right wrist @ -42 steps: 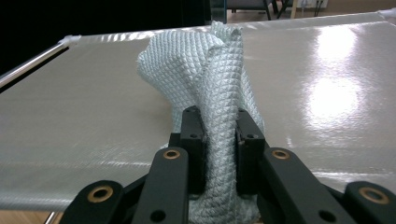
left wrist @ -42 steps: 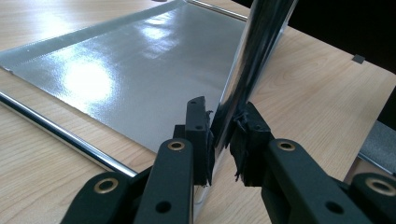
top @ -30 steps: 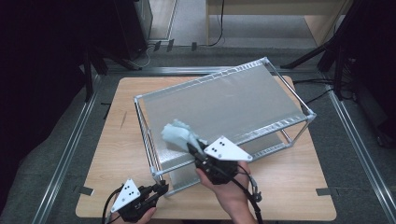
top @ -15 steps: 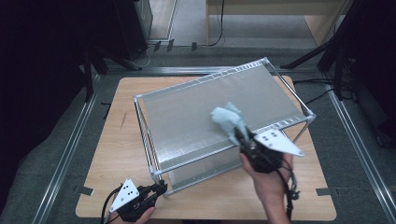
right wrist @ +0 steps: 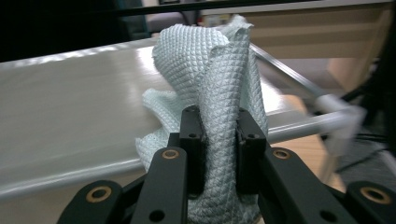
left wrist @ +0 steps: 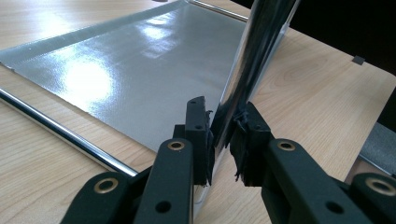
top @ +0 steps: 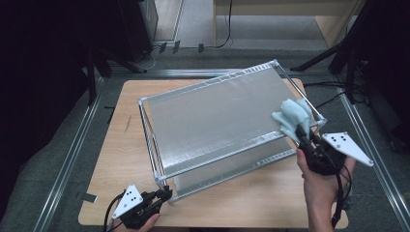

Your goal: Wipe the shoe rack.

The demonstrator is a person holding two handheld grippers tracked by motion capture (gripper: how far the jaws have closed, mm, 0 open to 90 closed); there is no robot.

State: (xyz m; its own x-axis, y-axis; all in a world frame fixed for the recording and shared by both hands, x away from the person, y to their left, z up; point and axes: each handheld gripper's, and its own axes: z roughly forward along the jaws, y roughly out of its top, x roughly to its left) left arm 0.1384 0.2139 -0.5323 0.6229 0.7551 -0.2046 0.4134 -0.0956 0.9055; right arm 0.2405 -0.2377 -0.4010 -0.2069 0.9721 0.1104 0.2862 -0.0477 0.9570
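Note:
A chrome shelf rack (top: 217, 116) stands on a wooden table (top: 121, 150). My right gripper (top: 305, 135) is shut on a crumpled light-blue cloth (top: 291, 116), which lies against the right end of the rack's top shelf near the front rail. In the right gripper view the waffle-textured cloth (right wrist: 210, 60) bulges up between the jaws of the right gripper (right wrist: 219, 140), over the top shelf (right wrist: 70, 107). My left gripper (top: 164, 194) is shut on the rack's front-left post at table level. In the left gripper view the left gripper (left wrist: 222, 140) clamps that chrome post (left wrist: 254, 51) beside the lower shelf (left wrist: 130, 70).
Metal floor rails (top: 67, 159) run along both sides of the table. Cables (top: 333, 99) lie on the floor at the right. Dark equipment stands at the back left, and wooden furniture (top: 290, 7) at the back. Bare tabletop shows left of the rack and in front of it.
My right gripper has swept the cloth across the top shelf from the front-left corner to the right end. The left gripper has kept its hold on the post.

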